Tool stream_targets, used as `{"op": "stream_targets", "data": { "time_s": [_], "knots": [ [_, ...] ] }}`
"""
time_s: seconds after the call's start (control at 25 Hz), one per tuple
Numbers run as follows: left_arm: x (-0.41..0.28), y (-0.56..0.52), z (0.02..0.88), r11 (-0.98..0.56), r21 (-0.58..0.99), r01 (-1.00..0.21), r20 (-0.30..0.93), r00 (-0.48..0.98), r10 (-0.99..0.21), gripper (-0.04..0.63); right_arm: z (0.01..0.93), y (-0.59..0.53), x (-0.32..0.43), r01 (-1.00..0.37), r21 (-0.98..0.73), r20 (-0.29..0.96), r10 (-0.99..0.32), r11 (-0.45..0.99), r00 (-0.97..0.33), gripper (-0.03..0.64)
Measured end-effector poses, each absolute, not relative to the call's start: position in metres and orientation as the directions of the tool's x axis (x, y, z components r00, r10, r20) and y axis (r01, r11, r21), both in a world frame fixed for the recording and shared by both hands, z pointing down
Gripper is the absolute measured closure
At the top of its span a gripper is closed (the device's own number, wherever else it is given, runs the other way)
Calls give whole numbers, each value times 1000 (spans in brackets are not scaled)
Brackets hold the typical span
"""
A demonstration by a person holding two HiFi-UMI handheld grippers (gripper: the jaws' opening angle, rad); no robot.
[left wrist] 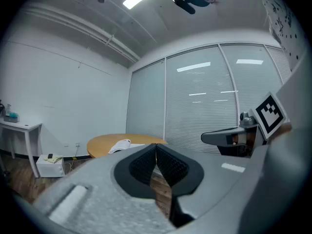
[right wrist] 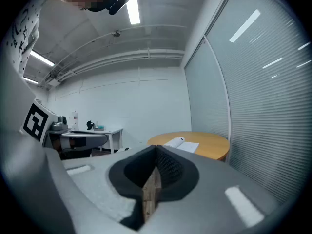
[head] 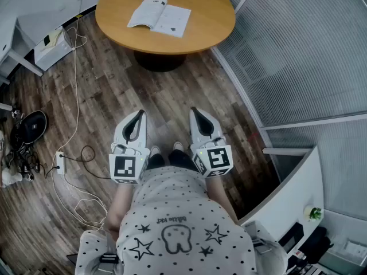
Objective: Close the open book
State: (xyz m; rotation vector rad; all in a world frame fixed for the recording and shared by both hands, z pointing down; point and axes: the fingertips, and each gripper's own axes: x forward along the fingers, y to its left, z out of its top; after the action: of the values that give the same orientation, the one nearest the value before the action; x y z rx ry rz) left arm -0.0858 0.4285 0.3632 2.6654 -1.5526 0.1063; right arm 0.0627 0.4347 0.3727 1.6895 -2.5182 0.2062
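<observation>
An open book (head: 159, 16) with white pages lies flat on a round wooden table (head: 206, 22) at the far side of the room. It shows small in the left gripper view as the book (left wrist: 120, 145) and in the right gripper view as the book (right wrist: 181, 144). My left gripper (head: 140, 116) and right gripper (head: 196, 112) are held close to my body, side by side and pointing roughly level toward the table, well short of it. Both are shut with nothing between their jaws.
Wooden floor lies between me and the table. Cables and a power strip (head: 59, 162) trail on the floor at left, beside a dark bag (head: 31, 126). A white side table (left wrist: 19, 128) stands at the left wall; a glass wall with blinds (head: 298, 50) runs along the right.
</observation>
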Motion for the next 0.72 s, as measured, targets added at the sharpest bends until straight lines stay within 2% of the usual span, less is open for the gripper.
{"op": "stream_targets", "data": {
  "time_s": [0.72],
  "knots": [
    [-91, 427, 360, -514, 35, -857, 73, 515, -854, 584, 365, 432, 52, -924, -42, 139, -914, 379, -381, 612]
  ]
}}
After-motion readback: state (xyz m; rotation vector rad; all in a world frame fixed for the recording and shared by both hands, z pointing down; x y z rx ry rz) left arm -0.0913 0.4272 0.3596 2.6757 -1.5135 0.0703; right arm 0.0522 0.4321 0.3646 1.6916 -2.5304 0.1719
